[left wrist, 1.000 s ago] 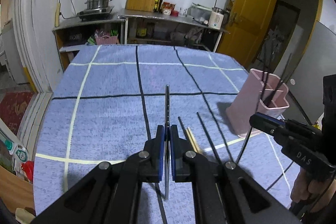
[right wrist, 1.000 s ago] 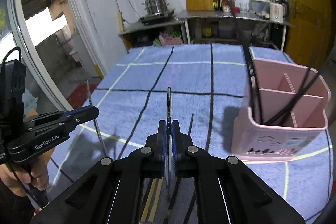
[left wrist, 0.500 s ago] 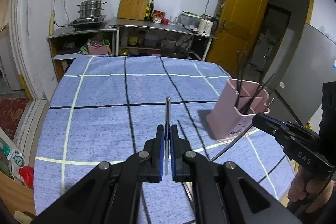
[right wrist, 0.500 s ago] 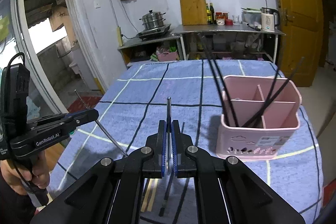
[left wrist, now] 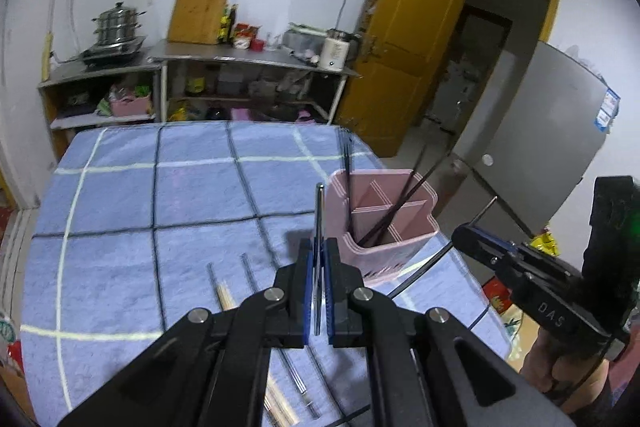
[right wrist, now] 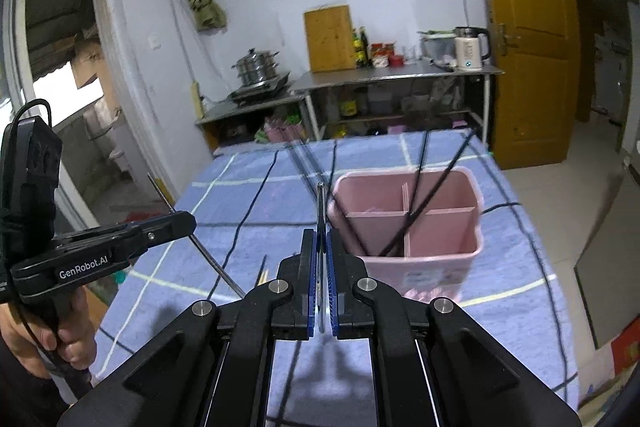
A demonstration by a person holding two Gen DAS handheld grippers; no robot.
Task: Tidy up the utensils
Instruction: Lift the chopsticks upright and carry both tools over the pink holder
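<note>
Now both tools hover over the blue checked tablecloth. Centre frame in the left wrist view, the left gripper pinches a slim silver metal chopstick between its blue pads, tip pointing up beside the pink divided plastic utensil holder. Over in the right wrist view, the right gripper clamps its own thin metal chopstick, just left of that holder. Black chopsticks lean inside its compartments. Lower left, pale wooden chopsticks lie loose on the cloth.
</note>
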